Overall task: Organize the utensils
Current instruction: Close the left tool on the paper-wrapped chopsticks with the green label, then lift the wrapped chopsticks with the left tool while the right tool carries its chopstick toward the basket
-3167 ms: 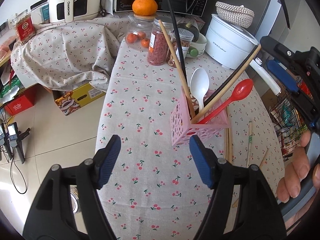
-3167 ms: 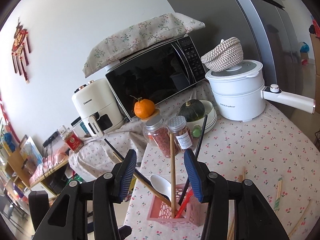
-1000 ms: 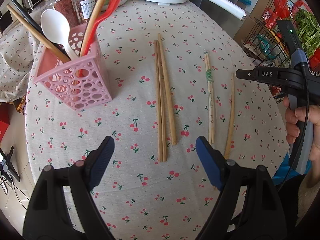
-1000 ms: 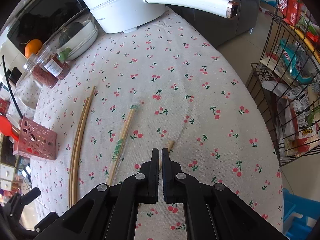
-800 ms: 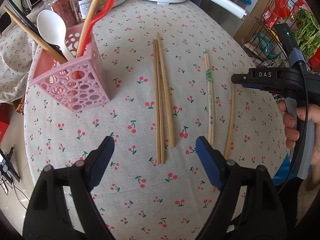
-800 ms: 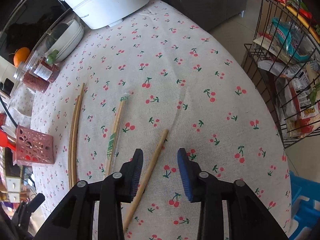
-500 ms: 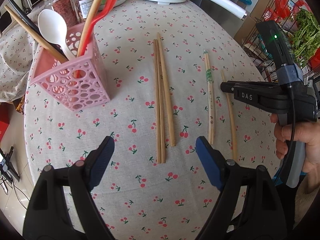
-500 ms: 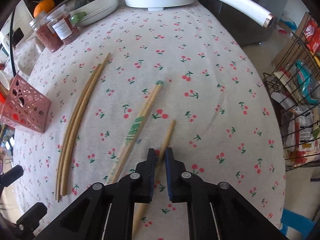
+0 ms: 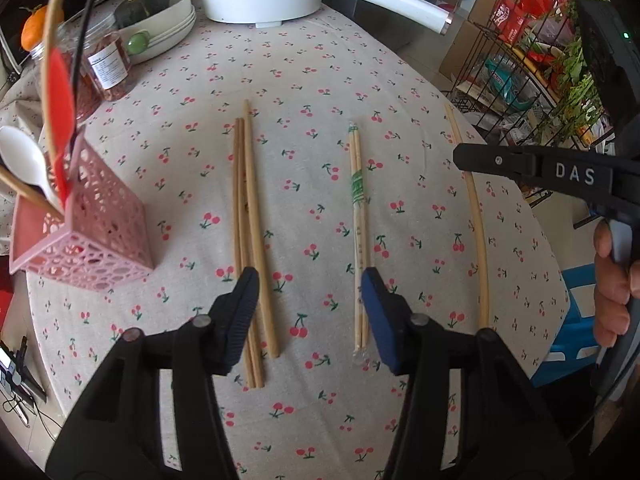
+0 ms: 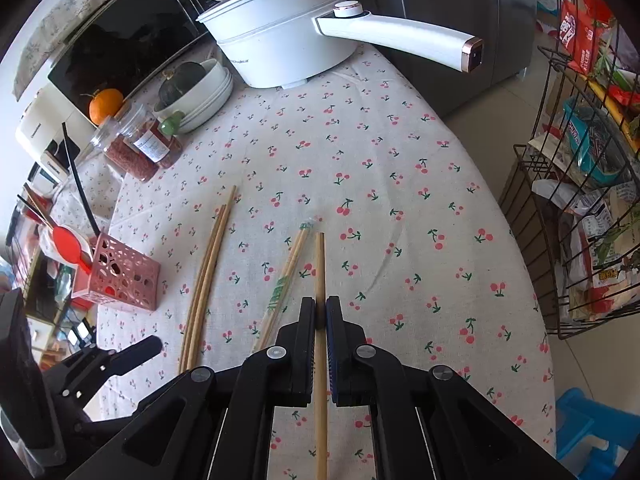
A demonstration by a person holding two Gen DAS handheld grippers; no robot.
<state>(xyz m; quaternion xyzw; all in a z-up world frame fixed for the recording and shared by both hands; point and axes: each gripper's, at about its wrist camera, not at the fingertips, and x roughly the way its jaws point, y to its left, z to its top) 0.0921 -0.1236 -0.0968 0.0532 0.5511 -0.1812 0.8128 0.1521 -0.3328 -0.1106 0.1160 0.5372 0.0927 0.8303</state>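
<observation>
Pink holder at the left worktop edge has a white spoon and red spoon in it. Right tongs pinch a single chopstick by the right edge; left tongs gape wide over loose chopsticks mid-cloth.

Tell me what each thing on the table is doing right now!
Right gripper: shut on the single chopstick.
Left gripper: open, holding nothing.
Wrapped chopsticks: lying flat on the tablecloth.
Three bare chopsticks: lying flat, side by side.
Pink holder: already holds a white spoon and a red spoon.
White pot: lid on.
Jars: lids on.
</observation>
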